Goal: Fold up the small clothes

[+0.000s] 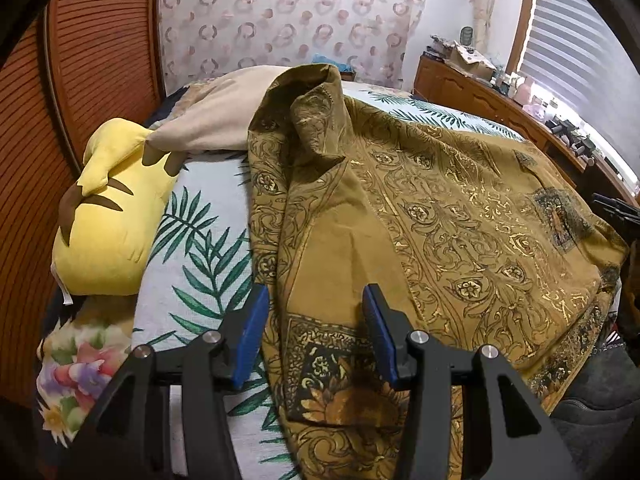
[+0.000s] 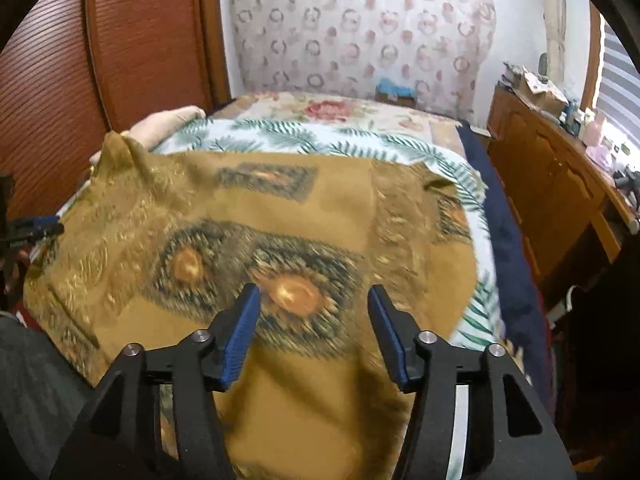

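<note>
A mustard-brown patterned shirt [image 1: 440, 208] lies spread on the bed, collar raised at the far end. In the right wrist view the shirt [image 2: 320, 208] is blurred and covers the near part of the bed. My left gripper [image 1: 316, 300] is open and empty, just above the shirt's near left edge. My right gripper [image 2: 314, 300] is open and empty, just above the shirt's orange and black motif. The left gripper's tip shows at the left edge of the right wrist view [image 2: 36, 228].
A leaf-print bedspread [image 1: 200, 248] covers the bed. A yellow plush toy [image 1: 108, 220] and a beige pillow [image 1: 216, 116] lie at the left. Wooden slatted doors [image 1: 80, 80] stand left; a cluttered wooden dresser [image 2: 560, 168] stands right.
</note>
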`<state>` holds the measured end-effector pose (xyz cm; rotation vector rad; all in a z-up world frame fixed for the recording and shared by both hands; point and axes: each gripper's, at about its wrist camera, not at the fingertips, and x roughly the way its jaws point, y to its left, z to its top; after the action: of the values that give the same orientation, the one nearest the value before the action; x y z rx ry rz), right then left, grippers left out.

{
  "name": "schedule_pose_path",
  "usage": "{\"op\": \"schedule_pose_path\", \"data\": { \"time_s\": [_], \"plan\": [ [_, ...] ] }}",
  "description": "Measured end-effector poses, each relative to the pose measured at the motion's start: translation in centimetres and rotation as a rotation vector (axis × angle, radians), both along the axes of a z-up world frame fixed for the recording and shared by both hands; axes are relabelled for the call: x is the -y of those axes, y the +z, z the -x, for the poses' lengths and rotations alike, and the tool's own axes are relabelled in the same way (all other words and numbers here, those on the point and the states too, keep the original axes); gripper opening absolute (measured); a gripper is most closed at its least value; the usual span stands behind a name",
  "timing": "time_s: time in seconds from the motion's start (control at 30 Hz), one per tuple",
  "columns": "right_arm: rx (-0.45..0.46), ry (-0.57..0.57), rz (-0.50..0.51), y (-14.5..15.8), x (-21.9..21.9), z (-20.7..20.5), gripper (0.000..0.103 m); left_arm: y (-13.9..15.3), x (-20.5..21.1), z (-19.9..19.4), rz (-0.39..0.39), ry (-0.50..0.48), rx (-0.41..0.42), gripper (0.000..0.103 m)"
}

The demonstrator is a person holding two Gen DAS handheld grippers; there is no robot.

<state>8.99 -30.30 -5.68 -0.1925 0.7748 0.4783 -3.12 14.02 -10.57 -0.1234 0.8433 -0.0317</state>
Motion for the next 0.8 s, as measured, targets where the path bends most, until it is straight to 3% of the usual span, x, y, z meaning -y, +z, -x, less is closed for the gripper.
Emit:
{"op": "schedule_pose_path", "data": {
  "time_s": [0.27,0.47,0.53,0.63,0.8],
  "plan": [
    [0.002,-0.004,0.022,-2.8,-3.3,-1.4,0.060,0.0,-0.2,-0.1,-0.003,0.017,0.003,0.047],
    [-0.028,-0.027,0.040,-4.4,-3.4,-1.7,0.064,0.4,-0.4,0.5,-0.016,0.027,0.038,0.047],
    [-0.041,-0.036,0.045,-4.9,-3.2,-1.7,0.065,0.7,-0.3,0.9,-0.013,0.012,0.057,0.035],
    [-0.044,-0.043,0.045,-4.9,-3.2,-1.7,0.066,0.5,-0.1,0.9,-0.018,-0.009,0.049,0.026],
    [-0.049,-0.045,0.047,-5.0,-3.2,-1.8,0.068,-0.2,-0.3,0.6,-0.019,-0.003,0.024,0.025]
  ]
}}
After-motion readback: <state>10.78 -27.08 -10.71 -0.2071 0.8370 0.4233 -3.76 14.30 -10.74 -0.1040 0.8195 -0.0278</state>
